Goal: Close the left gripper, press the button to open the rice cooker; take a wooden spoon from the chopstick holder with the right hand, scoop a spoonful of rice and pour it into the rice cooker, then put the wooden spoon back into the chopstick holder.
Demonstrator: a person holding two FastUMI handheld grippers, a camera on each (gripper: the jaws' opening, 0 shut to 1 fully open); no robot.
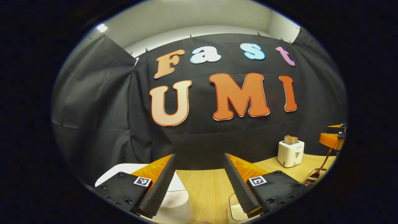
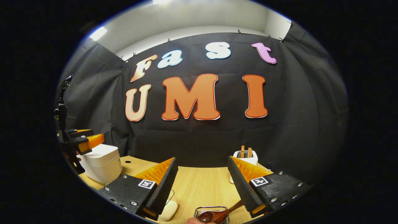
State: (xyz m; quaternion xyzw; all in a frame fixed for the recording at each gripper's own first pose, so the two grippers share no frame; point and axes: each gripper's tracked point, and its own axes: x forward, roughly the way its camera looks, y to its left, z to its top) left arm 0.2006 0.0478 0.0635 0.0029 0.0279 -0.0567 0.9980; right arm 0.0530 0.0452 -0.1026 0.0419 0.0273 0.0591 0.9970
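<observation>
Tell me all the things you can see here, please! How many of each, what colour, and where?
rice cooker: one, white, lid down, at the table's left end in the right gripper view
toaster: one, white, with bread slices sticking up, near the back of the table
wooden spoon: one, dark brown, lying in the wire holder
chopstick holder: one, silvery wire, at the front of the table
small pale thing: one, cream white, beside the holder; cannot tell what it is
table: one, light wood
left tool: one, open, above the rice cooker
right tool: one, open, above the holder
</observation>
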